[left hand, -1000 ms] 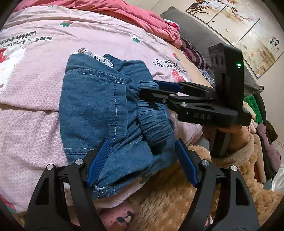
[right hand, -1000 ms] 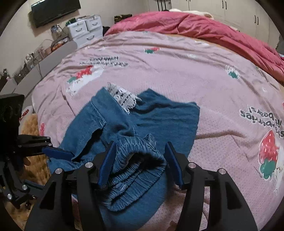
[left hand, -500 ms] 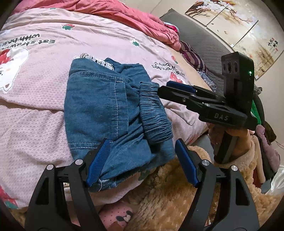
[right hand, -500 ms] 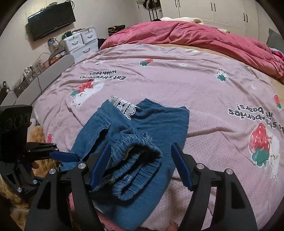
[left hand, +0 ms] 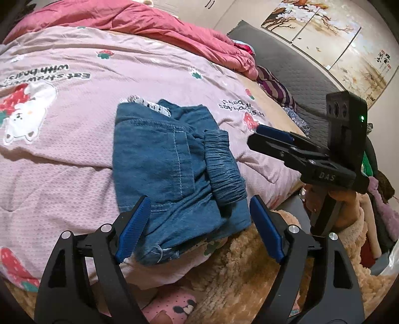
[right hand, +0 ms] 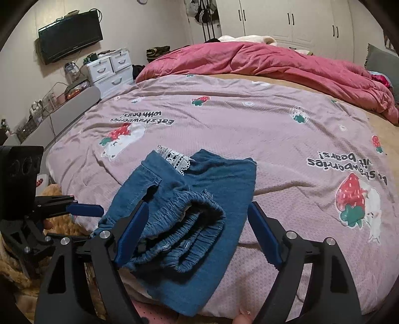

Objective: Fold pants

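Left gripper (left hand: 199, 231) jaws were opening, pads clear of denim. Right gripper (right hand: 197, 234) jaws were opening too, nothing pinched. Folded pants (left hand: 174, 174) lay at near edge of pink bedspread (left hand: 62, 174); long axis ran away from grippers, elastic waistband (right hand: 184, 229) nearest, lace trim (right hand: 174, 159) at far end.

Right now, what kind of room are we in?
Most likely a home bedroom. The folded denim pants lie on a bed with a pink strawberry-print cover and a bunched red quilt, and white wardrobe doors line the far wall.
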Available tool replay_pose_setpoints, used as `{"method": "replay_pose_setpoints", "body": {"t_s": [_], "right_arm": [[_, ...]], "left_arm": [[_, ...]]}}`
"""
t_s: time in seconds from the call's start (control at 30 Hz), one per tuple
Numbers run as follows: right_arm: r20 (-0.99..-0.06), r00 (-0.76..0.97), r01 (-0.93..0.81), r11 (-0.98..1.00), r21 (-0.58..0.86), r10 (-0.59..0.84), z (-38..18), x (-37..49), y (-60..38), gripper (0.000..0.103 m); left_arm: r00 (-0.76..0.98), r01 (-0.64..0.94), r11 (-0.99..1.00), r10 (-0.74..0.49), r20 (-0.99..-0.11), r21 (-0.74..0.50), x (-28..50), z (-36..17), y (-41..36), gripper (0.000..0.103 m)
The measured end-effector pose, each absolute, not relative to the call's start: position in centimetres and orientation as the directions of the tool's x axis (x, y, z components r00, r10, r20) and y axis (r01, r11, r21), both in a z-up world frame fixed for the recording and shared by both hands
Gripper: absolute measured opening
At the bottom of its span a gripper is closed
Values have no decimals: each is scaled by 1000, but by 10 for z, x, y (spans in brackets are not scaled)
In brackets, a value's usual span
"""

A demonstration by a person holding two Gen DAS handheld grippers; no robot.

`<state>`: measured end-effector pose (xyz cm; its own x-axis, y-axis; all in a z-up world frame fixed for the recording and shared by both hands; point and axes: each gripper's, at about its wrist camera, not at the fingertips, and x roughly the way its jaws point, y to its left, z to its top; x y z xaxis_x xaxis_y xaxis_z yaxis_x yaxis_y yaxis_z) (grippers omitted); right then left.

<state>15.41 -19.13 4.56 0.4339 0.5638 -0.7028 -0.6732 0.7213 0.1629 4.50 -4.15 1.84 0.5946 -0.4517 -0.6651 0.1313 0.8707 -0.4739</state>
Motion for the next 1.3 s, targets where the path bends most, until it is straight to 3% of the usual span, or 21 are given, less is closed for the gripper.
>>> {"method": "replay_pose_setpoints", "body": {"t_s": [0.6, 0.67, 0.7, 0.93, 1.1, 1.2, 1.3], "right_arm": [[-666, 401, -800, 595, 80, 629, 53, 52, -178, 80], [-670, 407, -825, 565, 22, 620, 50, 39, -166, 72], [-677, 412, -840, 543, -23, 609, 48, 33, -158, 63], [-708, 424, -892, 396, -218, 565, 27, 16, -116, 48], [-716, 449, -884, 380, -271, 535, 12, 28, -98, 34], [-739, 418, -897, 370, -243, 528, -1, 37, -94, 7], [-742, 383, -909, 368, -196, 550, -2, 34, -101, 5]], "left_arm": [[651, -27, 904, -308, -694, -427, 56, 14, 32, 74], [641, -8, 905, -321, -697, -425, 66, 14, 28, 73], [639, -1, 907, -323, -698, -421, 70, 13, 27, 72], [604, 42, 930, -314, -733, -364, 105, 5, 9, 56], [576, 27, 938, -298, -761, -347, 119, -7, 3, 53], [570, 20, 943, -283, -771, -332, 122, -12, 1, 53], [568, 19, 946, -276, -775, -323, 124, -14, 0, 54]]}}
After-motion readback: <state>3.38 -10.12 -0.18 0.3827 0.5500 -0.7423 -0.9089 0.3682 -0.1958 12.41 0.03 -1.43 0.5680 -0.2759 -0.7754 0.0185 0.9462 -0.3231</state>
